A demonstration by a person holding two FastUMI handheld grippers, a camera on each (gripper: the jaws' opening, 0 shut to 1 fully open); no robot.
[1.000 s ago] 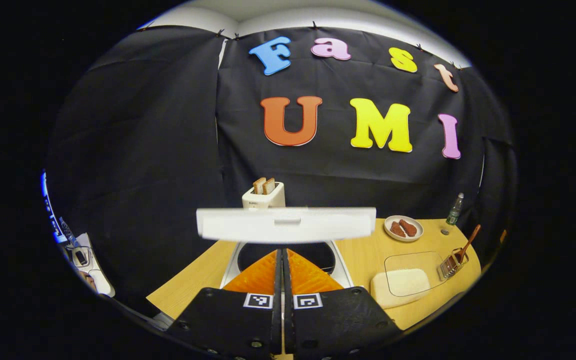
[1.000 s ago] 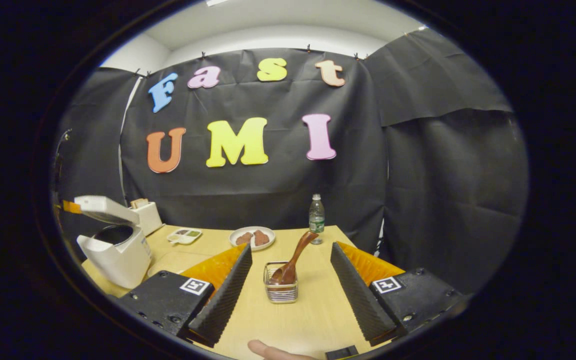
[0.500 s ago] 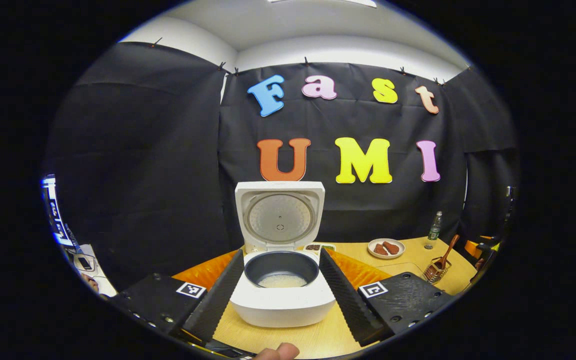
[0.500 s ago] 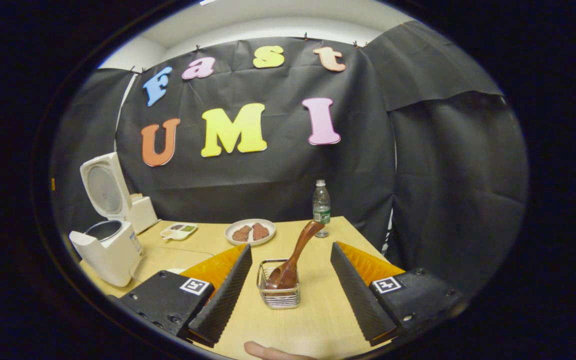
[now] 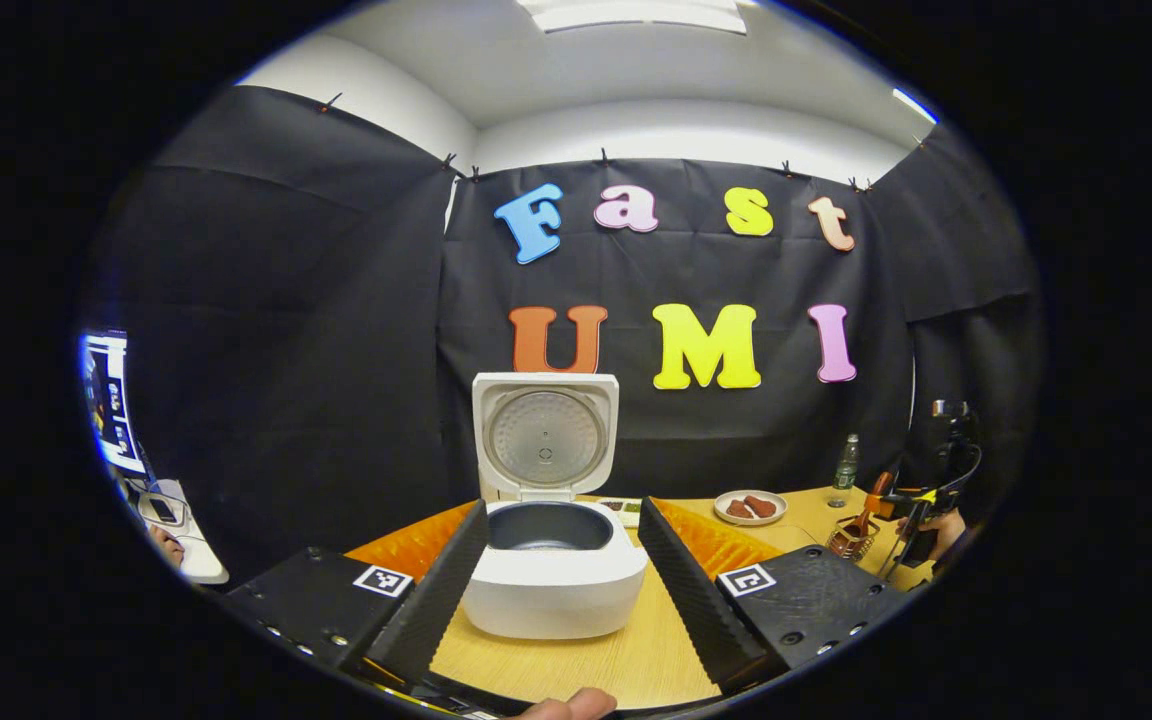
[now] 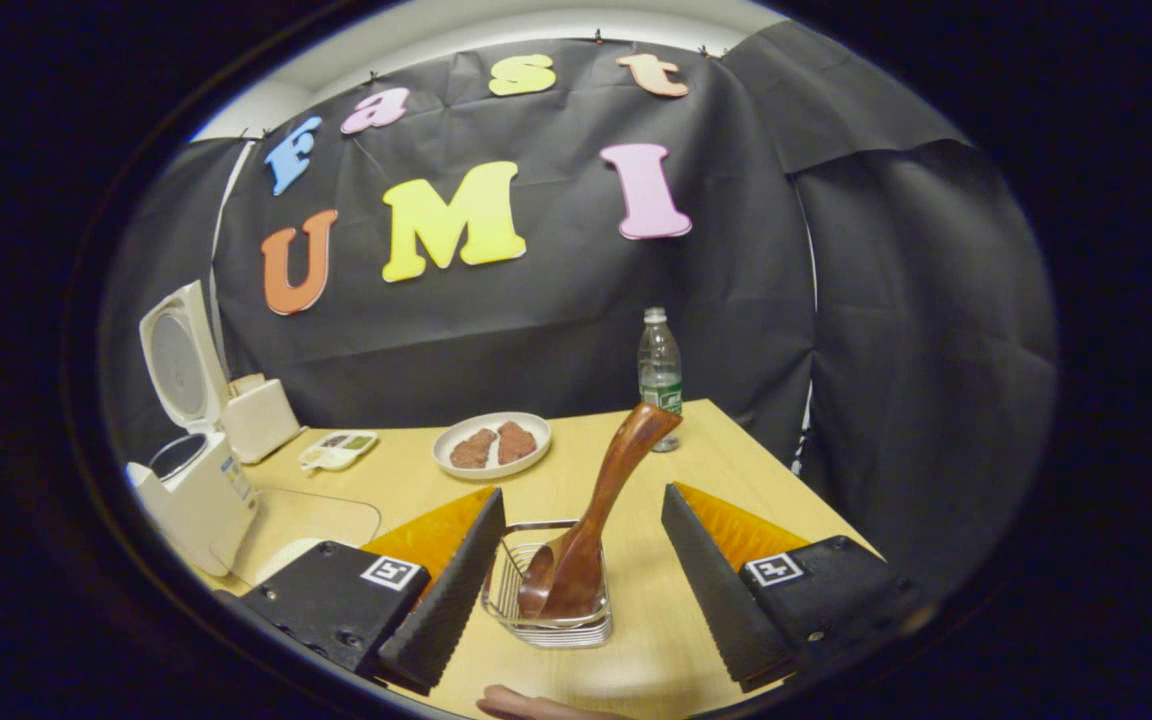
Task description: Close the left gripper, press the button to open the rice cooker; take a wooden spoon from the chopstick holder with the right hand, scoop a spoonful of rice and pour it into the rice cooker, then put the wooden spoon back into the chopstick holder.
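Note:
The white rice cooker (image 5: 553, 580) stands open, its lid (image 5: 545, 436) upright and its dark inner pot showing. My left gripper (image 5: 562, 505) is open, a little short of the cooker, which sits framed between the fingers. In the right gripper view the wooden spoon (image 6: 604, 505) leans in the wire chopstick holder (image 6: 546, 605). My right gripper (image 6: 581, 492) is open, its fingers on either side of the holder and apart from the spoon. The rice cooker (image 6: 191, 495) stands far left there. The left gripper view shows the right gripper (image 5: 921, 505) beside the holder (image 5: 848, 540).
A clear rice container (image 6: 301, 525) lies between cooker and holder. A plate of brown food (image 6: 491, 445), a small tray (image 6: 336, 450), a toaster (image 6: 261, 415) and a water bottle (image 6: 660, 372) stand farther back. The table's right edge runs close to the holder.
The left gripper went from shut to open and drew back from the cooker, whose lid swung fully upright. The right gripper moved closer to the holder and spoon.

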